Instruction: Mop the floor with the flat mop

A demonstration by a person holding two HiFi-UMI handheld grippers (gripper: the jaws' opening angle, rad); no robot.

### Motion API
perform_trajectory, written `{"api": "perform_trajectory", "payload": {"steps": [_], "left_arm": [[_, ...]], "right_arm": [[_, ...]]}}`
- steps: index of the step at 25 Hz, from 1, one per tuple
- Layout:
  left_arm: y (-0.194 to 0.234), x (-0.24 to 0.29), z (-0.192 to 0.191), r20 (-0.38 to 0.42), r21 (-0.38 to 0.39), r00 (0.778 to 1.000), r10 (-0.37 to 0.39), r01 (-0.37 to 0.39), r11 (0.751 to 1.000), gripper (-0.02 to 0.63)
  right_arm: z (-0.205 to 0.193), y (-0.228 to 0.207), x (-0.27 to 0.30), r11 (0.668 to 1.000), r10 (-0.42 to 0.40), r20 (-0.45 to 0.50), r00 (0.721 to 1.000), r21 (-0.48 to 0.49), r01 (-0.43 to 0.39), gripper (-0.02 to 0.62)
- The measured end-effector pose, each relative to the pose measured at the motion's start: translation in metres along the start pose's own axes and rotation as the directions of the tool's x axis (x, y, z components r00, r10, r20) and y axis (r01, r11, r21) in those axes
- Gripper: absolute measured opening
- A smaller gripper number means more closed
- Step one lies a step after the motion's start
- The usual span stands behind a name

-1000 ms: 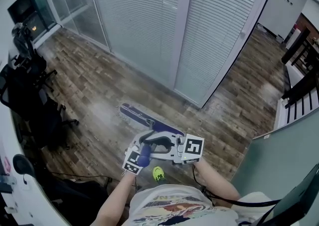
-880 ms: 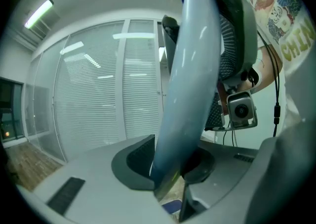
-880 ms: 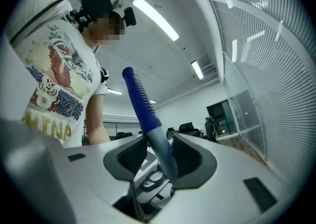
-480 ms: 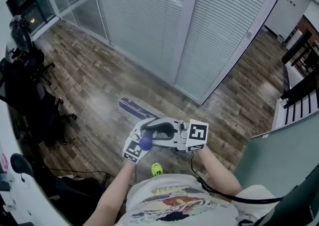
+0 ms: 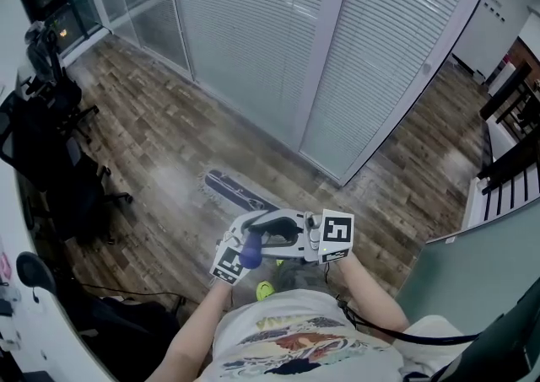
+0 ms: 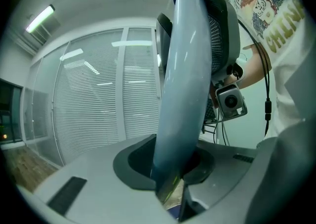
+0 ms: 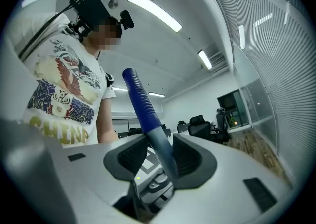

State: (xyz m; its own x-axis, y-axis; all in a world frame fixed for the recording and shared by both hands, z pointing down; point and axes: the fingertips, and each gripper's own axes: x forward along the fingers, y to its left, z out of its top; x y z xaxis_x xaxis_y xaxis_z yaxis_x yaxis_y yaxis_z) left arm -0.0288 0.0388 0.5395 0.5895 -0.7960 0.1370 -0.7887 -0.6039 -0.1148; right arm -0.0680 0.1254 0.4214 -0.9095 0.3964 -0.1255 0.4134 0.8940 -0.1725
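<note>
Flat mop (image 5: 239, 193) lies with its purple pad flat on the wooden floor (image 5: 152, 136), just ahead of the person and a little left of the corner where two glass walls hung with white blinds (image 5: 253, 34) meet. Its pale pole (image 6: 185, 69) slants back up to the person's chest, where both grippers hold it close together. The left gripper (image 6: 173, 183) has just been closing its jaws, and they pinch the pole between their dark pads. The right gripper (image 7: 160, 163) has its jaws part-way apart and clamped on the same pole just below the blue grip (image 7: 139, 100), whose end sticks out above them. The two grippers face each other across the pole, and the left gripper view looks straight at the camera on the right one. The floor between the pad and the glass walls is bare boards with a pale sheen. Black office chairs (image 5: 51, 161) crowd the left side, well apart from the pad, and a dark cable (image 5: 126, 294) trails over the floor below them. A small yellow-green object (image 5: 267, 290) sits by the person's printed shirt (image 5: 287, 347); what it is cannot be told. A grey-green panel (image 5: 481, 279) stands close on the right.
</note>
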Motion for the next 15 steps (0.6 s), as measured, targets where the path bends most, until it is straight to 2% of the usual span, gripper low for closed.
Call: {"api": "perform_trajectory", "payload": {"steps": [7, 10, 15], "left_arm": [[0.018, 0.012, -0.014, -0.038, 0.02, 0.999, -0.009, 0.01, 1.0, 0.075], [0.038, 0.027, -0.012, -0.039, 0.024, 0.999, -0.009, 0.009, 1.0, 0.074], [0.079, 0.058, -0.012, -0.021, 0.017, 1.0, -0.002, 0.002, 1.0, 0.075]], "right_arm": [[-0.009, -0.021, 0.003, 1.0, 0.03, -0.029, 0.999, -0.004, -0.03, 0.153], [-0.003, -0.043, -0.002, 1.0, 0.01, -0.004, 1.0, 0.002, -0.01, 0.155], [0.008, -0.093, -0.01, 1.0, 0.029, 0.018, 0.999, 0.008, -0.029, 0.156]]}}
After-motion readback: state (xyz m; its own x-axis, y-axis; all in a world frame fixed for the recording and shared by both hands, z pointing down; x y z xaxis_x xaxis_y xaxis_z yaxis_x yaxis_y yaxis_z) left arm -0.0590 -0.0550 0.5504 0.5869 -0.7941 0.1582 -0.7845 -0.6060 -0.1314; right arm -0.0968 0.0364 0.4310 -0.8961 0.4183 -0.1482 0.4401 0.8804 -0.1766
